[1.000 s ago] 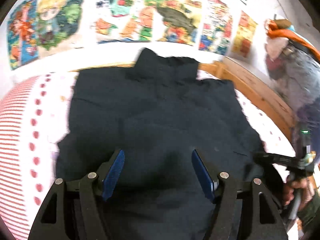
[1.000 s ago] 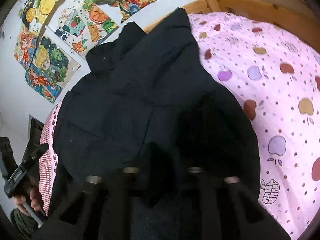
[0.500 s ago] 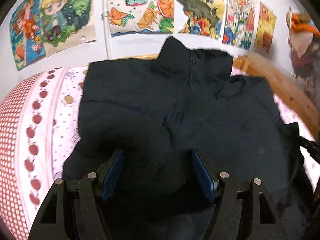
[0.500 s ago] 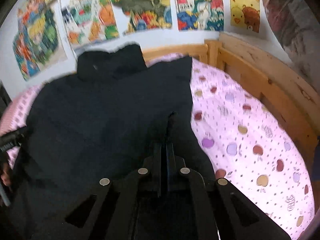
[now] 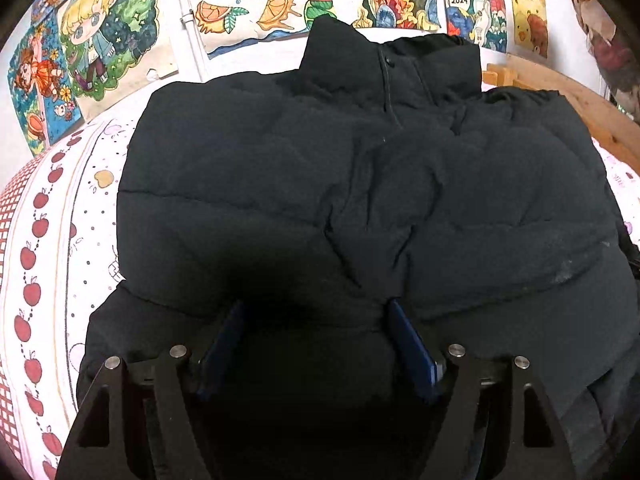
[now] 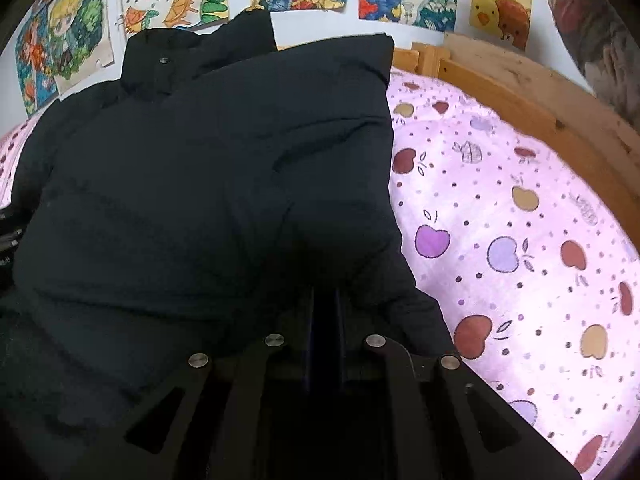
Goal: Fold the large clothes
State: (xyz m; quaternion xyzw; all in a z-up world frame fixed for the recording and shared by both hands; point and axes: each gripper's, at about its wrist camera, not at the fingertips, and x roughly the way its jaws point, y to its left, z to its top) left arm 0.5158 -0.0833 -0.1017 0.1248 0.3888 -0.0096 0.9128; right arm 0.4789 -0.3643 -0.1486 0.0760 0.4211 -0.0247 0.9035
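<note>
Jacket (image 5: 280, 184) now nearer — left hand-held gripper (image 5: 314, 312) released, right hand-held gripper (image 6: 325, 296) clenching it.

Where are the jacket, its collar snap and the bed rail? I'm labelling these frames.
jacket (image 5: 280, 184), left wrist view, on its quilted body.
snap (image 6: 163, 60), right wrist view, on the small round button at the collar.
bed rail (image 6: 520, 92), right wrist view, on the bare wooden board beside the sheet.
</note>
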